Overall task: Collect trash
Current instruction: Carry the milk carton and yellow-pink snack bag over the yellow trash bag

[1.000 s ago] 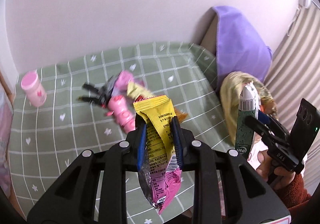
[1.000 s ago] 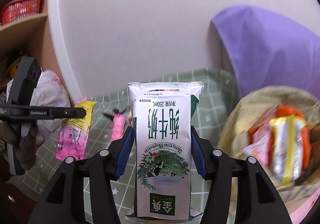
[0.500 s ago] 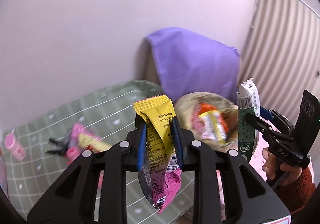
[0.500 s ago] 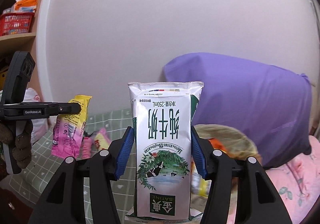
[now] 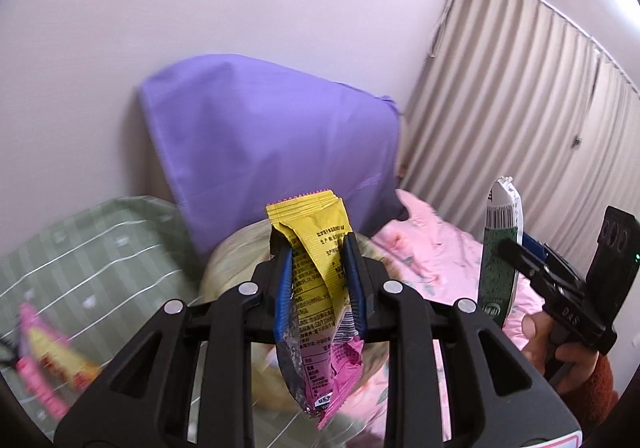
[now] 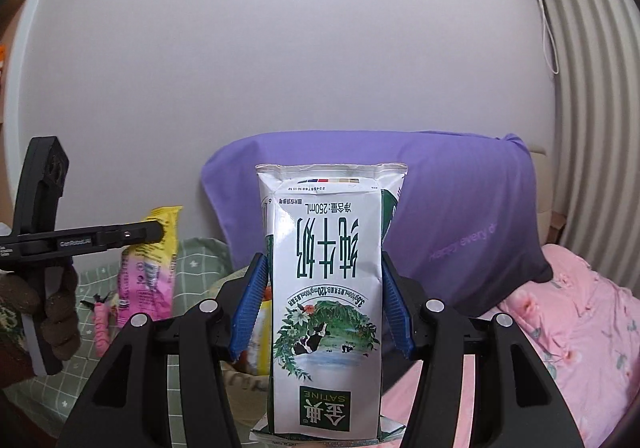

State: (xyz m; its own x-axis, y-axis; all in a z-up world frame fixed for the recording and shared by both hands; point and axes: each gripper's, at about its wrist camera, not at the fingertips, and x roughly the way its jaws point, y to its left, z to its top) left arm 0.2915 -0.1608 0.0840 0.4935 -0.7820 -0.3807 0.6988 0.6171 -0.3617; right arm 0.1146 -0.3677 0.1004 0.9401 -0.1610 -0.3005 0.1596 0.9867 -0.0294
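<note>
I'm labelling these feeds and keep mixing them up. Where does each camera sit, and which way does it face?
Left wrist: on the left tool, facing a purple pillow; its fingers pinch a yellow wrapper; the right hand shows at right.
Right wrist: on the right tool, facing the same pillow; its fingers clamp a milk carton; the gloved left hand shows at left.
Shared: pillow, wrapper, carton, pink bedding.

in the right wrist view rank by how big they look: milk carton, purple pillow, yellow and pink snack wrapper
1. purple pillow, partly hidden by the carton
2. milk carton, though it sits close to the camera, so it looks bigger than it is
3. yellow and pink snack wrapper, clearly smallest
</note>
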